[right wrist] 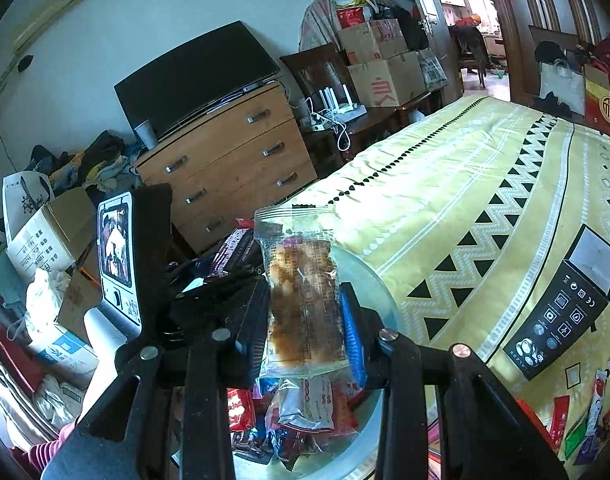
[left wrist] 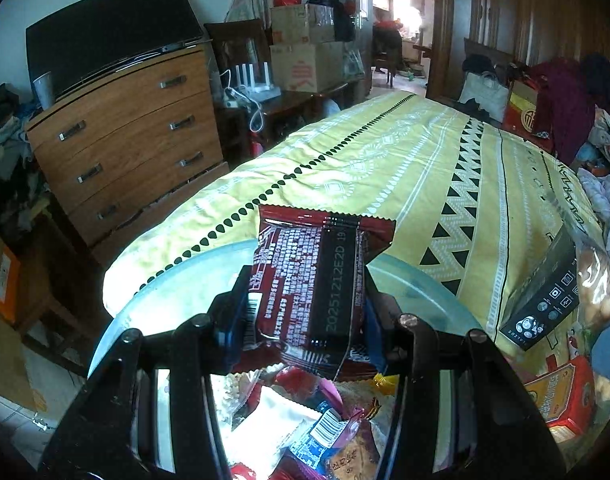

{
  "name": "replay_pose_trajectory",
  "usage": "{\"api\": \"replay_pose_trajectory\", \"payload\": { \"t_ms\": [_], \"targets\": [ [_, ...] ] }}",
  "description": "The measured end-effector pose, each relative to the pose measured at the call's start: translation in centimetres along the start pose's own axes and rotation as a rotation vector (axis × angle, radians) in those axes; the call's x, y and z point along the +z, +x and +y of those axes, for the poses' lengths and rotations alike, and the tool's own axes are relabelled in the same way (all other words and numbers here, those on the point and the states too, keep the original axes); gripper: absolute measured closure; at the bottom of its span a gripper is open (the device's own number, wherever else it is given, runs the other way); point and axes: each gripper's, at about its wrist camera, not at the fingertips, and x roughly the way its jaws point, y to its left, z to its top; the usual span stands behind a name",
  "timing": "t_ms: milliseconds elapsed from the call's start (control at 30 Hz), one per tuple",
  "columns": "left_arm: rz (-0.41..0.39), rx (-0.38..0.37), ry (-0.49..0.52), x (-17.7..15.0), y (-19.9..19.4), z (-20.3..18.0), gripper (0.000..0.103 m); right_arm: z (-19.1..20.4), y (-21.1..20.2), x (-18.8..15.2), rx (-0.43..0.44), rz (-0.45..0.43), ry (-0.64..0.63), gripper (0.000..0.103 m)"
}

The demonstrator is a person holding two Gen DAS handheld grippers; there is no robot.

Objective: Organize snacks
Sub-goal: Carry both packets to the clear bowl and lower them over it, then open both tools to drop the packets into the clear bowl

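Observation:
My left gripper (left wrist: 303, 320) is shut on a dark red snack packet (left wrist: 317, 280) with white print, held upright above a clear round plastic bowl (left wrist: 177, 292) on the bed. Several loose snack packs (left wrist: 305, 420) lie in the bowl under the fingers. In the right wrist view my right gripper (right wrist: 305, 320) is shut on a clear packet of brown pastry (right wrist: 301, 292), also upright over the same bowl (right wrist: 365, 276), with more wrapped snacks (right wrist: 301, 408) piled below. The other gripper with its red packet (right wrist: 233, 252) shows just to the left.
The bowl rests on a bed with a yellow patterned cover (left wrist: 405, 168). A black box (left wrist: 545, 300) and an orange box (left wrist: 561, 400) lie to the right. A wooden chest of drawers (left wrist: 125, 140) with a dark screen stands left, amid cardboard boxes (right wrist: 57, 232) and clothes.

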Motion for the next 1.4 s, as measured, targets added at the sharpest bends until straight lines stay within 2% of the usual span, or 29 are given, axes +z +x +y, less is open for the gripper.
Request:
{"api": "replay_pose_trajectory", "payload": {
  "t_ms": [767,933,967,1033,1067,1100,1200,1267,1367,1400],
  "targets": [
    [0.02,0.008,-0.009,-0.3,0.7,0.6,0.054,0.2,1.4,-0.6,0.011,0.03,0.005,0.065],
    [0.035,0.014,-0.004,-0.7,1.2,0.5,0.052,0.4,2.2,-0.9,0.031,0.06,0.016,0.06],
    [0.037,0.013,-0.003,-0.8,1.2,0.5,0.05,0.5,2.4,-1.0,0.032,0.067,0.016,0.059],
    [0.04,0.01,-0.005,-0.9,1.1,0.4,0.039,0.5,2.5,-1.2,0.033,0.076,0.015,0.051],
    [0.035,0.009,-0.007,-1.0,0.9,0.4,0.029,0.4,2.4,-1.4,0.033,0.074,0.019,0.045],
    [0.027,0.011,-0.007,-1.1,0.6,0.3,0.023,0.4,2.2,-1.5,0.036,0.069,0.023,0.042],
    [0.016,-0.001,-0.003,-1.1,-0.5,0.0,0.023,0.0,0.4,-2.2,0.051,0.024,0.028,0.042],
    [-0.008,-0.03,0.0,-1.2,-2.0,-0.5,0.023,-0.4,-2.4,-3.2,0.061,-0.037,0.011,0.042],
    [-0.062,-0.088,0.01,-1.8,-5.3,-1.4,0.022,-1.9,-7.9,-5.7,-0.003,-0.126,-0.034,0.042],
    [-0.089,-0.12,0.017,-2.1,-6.9,-1.8,0.019,-2.9,-9.7,-6.8,-0.028,-0.147,-0.035,0.042]
  ]
}}
